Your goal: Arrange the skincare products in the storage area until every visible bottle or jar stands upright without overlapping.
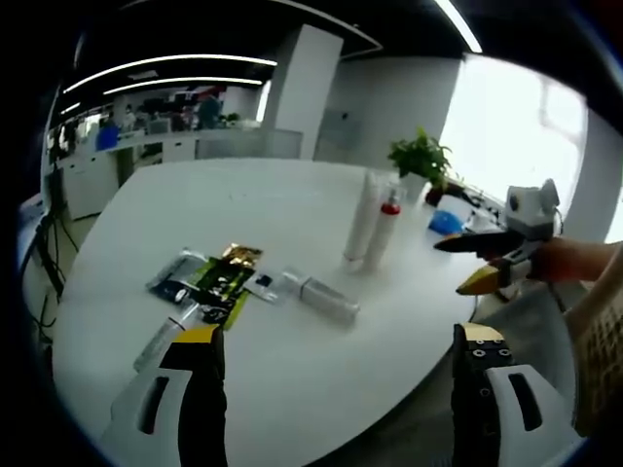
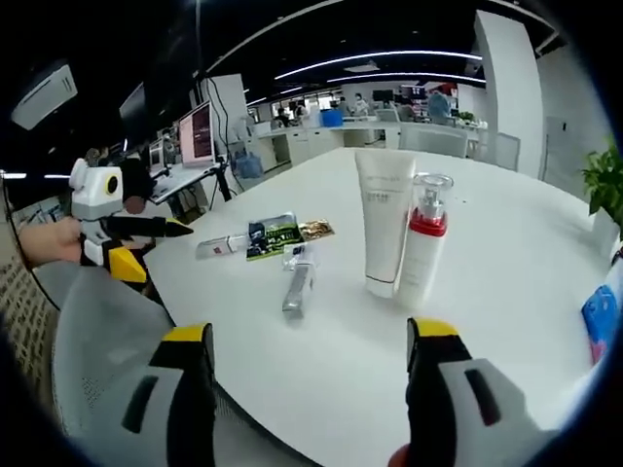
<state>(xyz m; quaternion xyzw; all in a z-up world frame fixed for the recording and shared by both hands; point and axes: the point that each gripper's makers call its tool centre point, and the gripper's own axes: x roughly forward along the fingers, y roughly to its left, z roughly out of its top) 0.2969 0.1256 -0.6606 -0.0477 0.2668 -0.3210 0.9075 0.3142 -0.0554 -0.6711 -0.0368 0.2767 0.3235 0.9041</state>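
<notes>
1. My left hand-held gripper hangs over the near edge of the bench, jaws spread wide and holding nothing. I judge it is open to be ready for a first pick.
2. My right hand-held gripper is also wide and empty, held off the bench edge and aimed at the two standing products.
3. Nearest to my right, a silver tube lies flat on the bench. It needs to be stood up.
4. Just beyond it, flat sachets and another small tube lie in a loose cluster, some touching or overlapping. I cannot tell which overlap.
5. The white tube stands upright on its cap, with the pump bottle, red at the collar, upright just beside it. They are close together, perhaps touching, and look already done.
6. Farther off, a potted plant and a blue pack sit near the bench's far edge, well apart from the products.
</notes>
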